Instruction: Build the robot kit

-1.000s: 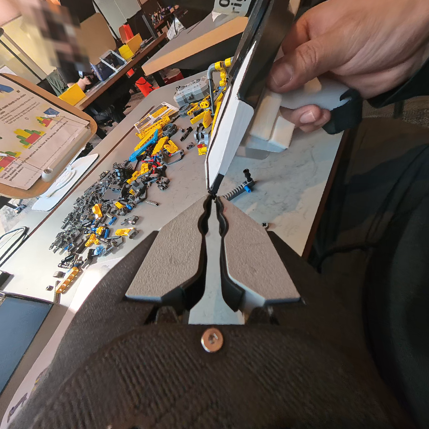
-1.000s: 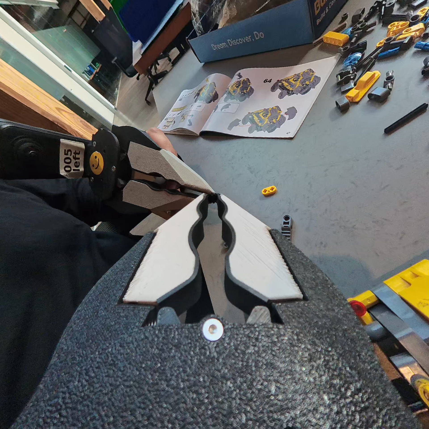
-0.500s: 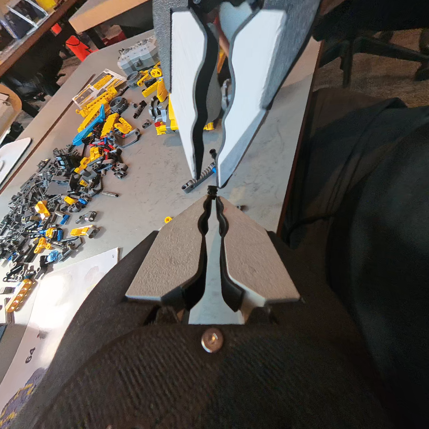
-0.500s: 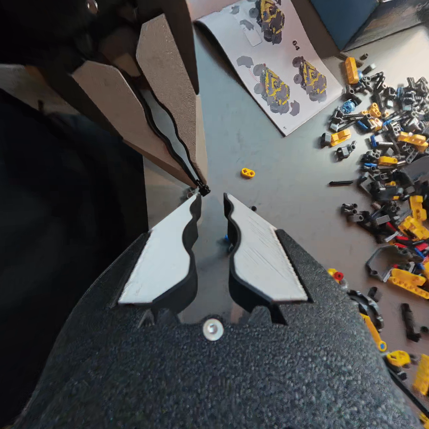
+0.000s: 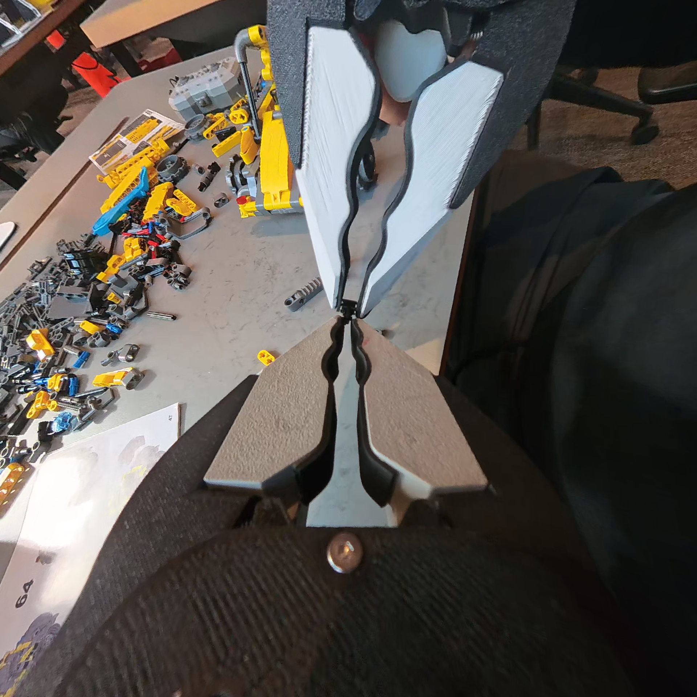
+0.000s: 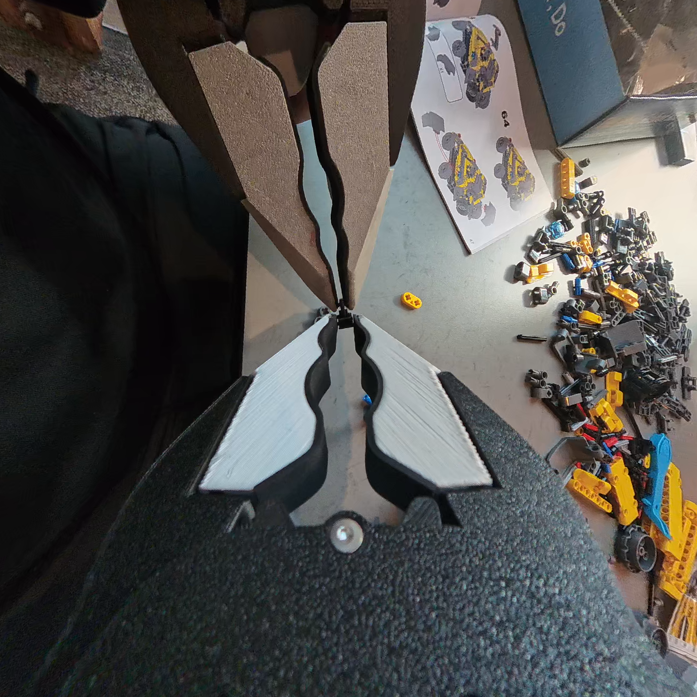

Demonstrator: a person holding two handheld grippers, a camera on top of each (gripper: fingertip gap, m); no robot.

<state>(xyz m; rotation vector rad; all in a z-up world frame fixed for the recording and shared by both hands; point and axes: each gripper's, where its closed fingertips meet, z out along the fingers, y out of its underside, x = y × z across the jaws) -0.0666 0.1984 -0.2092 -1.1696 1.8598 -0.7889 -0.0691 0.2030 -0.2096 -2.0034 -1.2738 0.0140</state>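
**Two tongs meet tip to tip on one small black pin**

The left tongs (image 5: pixel 345 320) are drawn narrow, their tips pinching one end of a small black pin (image 6: pixel 343 317). The right tongs (image 6: pixel 344 320) face them nose to nose, a little less closed, tips clasping the pin's other end. The pin hangs above the near edge of the grey bench (image 5: pixel 234 301), beside dark clothing. Near it lie a yellow two-hole link (image 6: pixel 411 300) and a grey toothed bar (image 5: pixel 305 294). Farther out sit a heap of loose black, yellow and blue pieces (image 6: pixel 622 339), an open instruction booklet (image 6: pixel 479 143), a blue box (image 6: pixel 573 68) and a part-built yellow model (image 5: pixel 271 158).
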